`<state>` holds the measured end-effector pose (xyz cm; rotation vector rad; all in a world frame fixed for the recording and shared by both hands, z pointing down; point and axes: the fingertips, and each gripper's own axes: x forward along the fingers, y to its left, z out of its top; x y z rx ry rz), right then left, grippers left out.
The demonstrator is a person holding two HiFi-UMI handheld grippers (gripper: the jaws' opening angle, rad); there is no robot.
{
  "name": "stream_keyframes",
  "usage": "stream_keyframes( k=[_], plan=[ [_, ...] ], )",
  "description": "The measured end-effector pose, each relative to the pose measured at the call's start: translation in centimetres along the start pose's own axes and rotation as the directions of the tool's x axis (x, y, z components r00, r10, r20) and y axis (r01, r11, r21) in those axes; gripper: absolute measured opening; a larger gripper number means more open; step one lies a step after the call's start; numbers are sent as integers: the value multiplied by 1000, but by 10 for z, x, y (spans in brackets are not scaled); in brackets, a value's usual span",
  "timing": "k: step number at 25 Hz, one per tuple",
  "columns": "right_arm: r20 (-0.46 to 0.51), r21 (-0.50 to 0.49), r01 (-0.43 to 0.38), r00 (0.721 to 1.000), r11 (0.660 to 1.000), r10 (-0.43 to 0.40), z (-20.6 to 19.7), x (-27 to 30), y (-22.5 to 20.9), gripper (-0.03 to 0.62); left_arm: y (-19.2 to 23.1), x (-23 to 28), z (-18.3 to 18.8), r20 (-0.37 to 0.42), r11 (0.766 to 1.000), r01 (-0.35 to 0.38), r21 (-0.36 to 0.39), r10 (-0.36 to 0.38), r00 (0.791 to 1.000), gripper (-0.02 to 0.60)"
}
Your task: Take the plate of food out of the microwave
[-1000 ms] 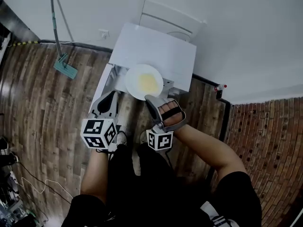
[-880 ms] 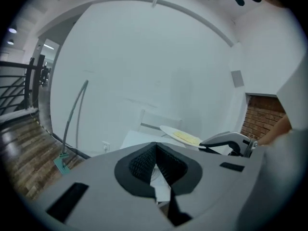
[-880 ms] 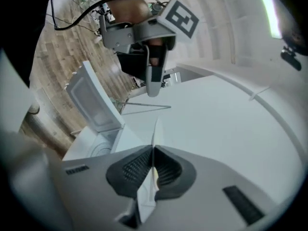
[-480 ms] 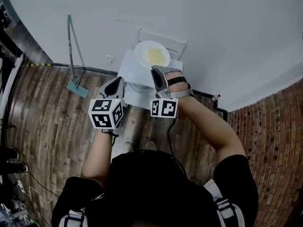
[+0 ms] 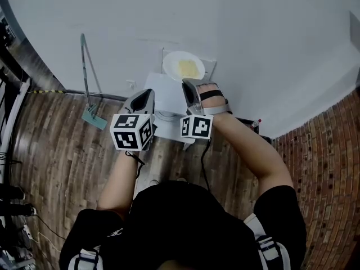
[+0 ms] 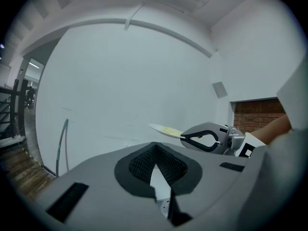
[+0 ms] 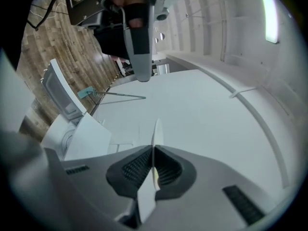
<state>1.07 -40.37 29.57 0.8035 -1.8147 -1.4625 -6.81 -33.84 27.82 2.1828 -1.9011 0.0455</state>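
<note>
A white plate with yellow food on it is held high above the white microwave. My right gripper is shut on the plate's near rim. In the right gripper view the plate shows edge-on, pinched between the pads of the right gripper. My left gripper hovers to the left of the plate, shut and empty. In the left gripper view its tips meet, with the plate and the right gripper beyond them. The microwave's door stands open.
A mop leans on the white wall left of the microwave, beside a wall socket. Wooden floor lies below, with brick paving to the right. A small red-capped object sits by the wall's foot.
The right gripper has carried the plate up from in front of the microwave's opening to above its top. The left gripper rose alongside, and the head view tilted up toward the wall.
</note>
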Motion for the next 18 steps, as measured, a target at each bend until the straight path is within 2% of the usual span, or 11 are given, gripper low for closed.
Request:
stream_keyframes(
  k=[7,18],
  plan=[
    [-25,-34,-15,1000,999,14,-12,3,0,25,-8,10,-9,-22,1000,16,2,-16,1000,-2],
    [-43,-84,-35,999,996,32,-8,7,6,25,-9,9,-15,-27,999,38,7,-37,999,-2]
  ],
)
